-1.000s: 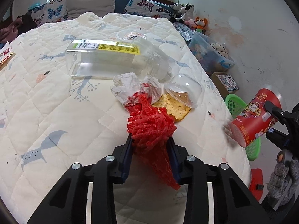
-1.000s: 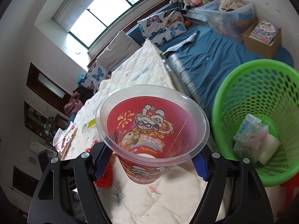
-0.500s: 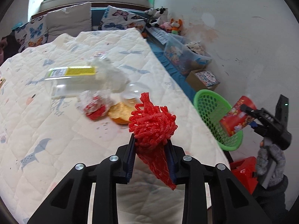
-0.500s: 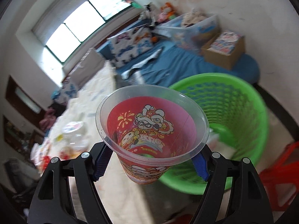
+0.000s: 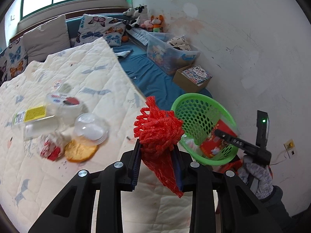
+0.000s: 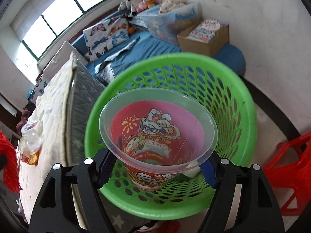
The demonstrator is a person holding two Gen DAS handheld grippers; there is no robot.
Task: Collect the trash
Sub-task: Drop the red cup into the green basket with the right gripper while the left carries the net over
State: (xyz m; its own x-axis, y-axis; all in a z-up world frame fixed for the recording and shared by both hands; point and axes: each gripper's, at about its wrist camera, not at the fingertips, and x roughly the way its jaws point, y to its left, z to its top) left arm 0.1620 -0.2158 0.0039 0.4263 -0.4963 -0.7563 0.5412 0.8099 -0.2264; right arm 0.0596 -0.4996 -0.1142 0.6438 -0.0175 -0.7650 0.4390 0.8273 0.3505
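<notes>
My left gripper (image 5: 157, 151) is shut on a red mesh net (image 5: 158, 130) and holds it above the bed's edge, left of the green basket (image 5: 194, 99). My right gripper (image 6: 155, 167) is shut on a red printed plastic cup (image 6: 155, 136) and holds it inside the green basket's (image 6: 248, 104) mouth. The cup also shows in the left wrist view (image 5: 215, 143), inside the basket. On the quilt lie a clear bottle with a yellow label (image 5: 33, 118), a clear dome lid (image 5: 89, 130), an orange peel (image 5: 80, 152) and crumpled red-white paper (image 5: 51, 148).
The bed with the white quilt (image 5: 68, 81) fills the left. A clear storage box (image 5: 171, 56) and a cardboard box (image 5: 191, 77) stand by the wall beyond the basket. A red stool (image 6: 287, 167) stands right of the basket. White paper lies in the basket bottom (image 6: 191, 172).
The left gripper lifted the red net off the quilt and swung right toward the basket. The right gripper carried the cup from beside the basket to inside its mouth.
</notes>
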